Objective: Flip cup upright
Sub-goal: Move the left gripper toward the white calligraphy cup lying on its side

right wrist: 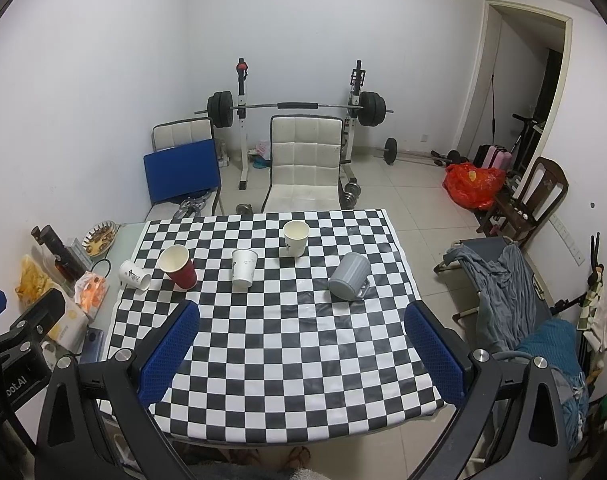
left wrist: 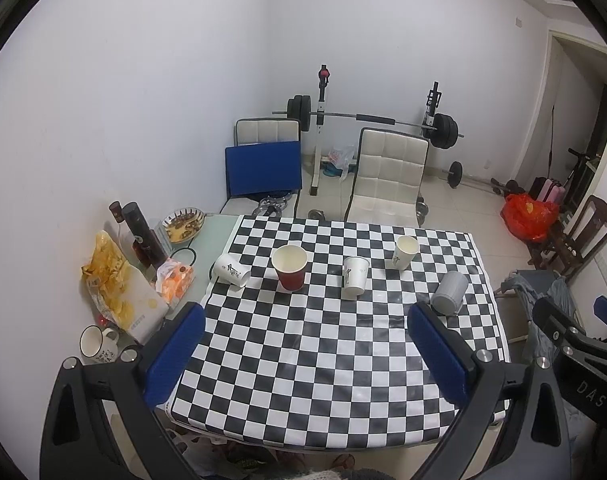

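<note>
**Cups on the checkered cloth, both grippers wide and holding nothing**

Cups stand and lie in a loose row across the far half of the checkered tablecloth [right wrist: 287,344], all well ahead of both grippers. The right gripper [right wrist: 301,320] hovers over the near part of the cloth with its blue pads [right wrist: 169,354] spread wide. Just beyond its right finger, a grey mug [right wrist: 349,276] sits mouth-down and tilted, its handle toward the near right. Ahead and left of centre, a white paper cup [right wrist: 244,268] stands inverted. Farther back, another white paper cup [right wrist: 295,238] stands upright. To the left, a red paper cup [right wrist: 179,267] is upright, and beside it a third white paper cup [right wrist: 134,275] lies on its side at the cloth's left edge.

The left gripper [left wrist: 303,322] is likewise wide open and empty, above the near half of the cloth. From its view the grey mug [left wrist: 449,293] lies just past the right finger's tip, the inverted cup [left wrist: 355,278] ahead near centre, the red cup [left wrist: 290,267] left of it, the toppled cup [left wrist: 231,275] farther left, and the upright white cup [left wrist: 405,252] at the back right.

Left of the cloth sit a dark bottle [left wrist: 141,236], a snack bag [left wrist: 111,280] and a white mug [left wrist: 97,346]. Beyond the table stand two white chairs [right wrist: 305,162] and a barbell rack [right wrist: 295,106].
</note>
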Action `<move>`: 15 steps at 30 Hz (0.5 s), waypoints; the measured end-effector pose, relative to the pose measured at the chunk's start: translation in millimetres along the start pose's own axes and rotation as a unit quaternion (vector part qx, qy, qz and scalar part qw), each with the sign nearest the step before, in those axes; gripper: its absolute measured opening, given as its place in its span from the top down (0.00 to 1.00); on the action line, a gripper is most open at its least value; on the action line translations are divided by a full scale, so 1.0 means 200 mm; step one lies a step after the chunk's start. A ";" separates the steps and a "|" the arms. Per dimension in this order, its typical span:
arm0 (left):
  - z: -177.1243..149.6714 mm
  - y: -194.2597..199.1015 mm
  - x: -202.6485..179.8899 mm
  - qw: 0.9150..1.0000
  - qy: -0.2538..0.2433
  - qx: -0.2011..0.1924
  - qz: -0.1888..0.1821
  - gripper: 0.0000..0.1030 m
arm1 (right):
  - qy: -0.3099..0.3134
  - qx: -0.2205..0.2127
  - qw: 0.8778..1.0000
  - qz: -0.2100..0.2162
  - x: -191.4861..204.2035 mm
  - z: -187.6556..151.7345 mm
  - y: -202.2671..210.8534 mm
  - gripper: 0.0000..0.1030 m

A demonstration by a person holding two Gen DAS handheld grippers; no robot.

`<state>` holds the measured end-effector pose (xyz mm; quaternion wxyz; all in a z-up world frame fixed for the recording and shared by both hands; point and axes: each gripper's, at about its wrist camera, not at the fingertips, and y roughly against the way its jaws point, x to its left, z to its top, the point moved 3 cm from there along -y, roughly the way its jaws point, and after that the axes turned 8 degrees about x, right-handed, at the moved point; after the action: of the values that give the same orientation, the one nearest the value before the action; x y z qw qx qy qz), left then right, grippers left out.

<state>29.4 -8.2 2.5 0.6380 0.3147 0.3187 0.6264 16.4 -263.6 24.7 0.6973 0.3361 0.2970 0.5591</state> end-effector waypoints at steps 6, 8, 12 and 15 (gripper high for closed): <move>0.00 0.00 0.01 1.000 0.000 0.001 0.000 0.00 | 0.000 0.000 1.000 0.001 0.00 0.00 0.00 0.00; -0.01 0.00 0.01 1.000 0.003 0.001 0.001 0.00 | 0.000 0.000 1.000 0.001 0.00 -0.01 0.00 0.00; -0.02 -0.05 0.05 0.999 0.029 0.013 0.018 0.00 | 0.003 0.015 1.000 0.011 0.02 0.03 -0.05 0.00; -0.02 -0.15 0.12 0.997 0.058 0.034 0.046 0.00 | 0.017 0.042 0.999 0.030 0.06 0.02 -0.16 0.00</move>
<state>44.4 14.6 -25.2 0.5779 0.3134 0.3615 0.6612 40.7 -257.9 2.2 0.6604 0.3640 0.3216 0.5727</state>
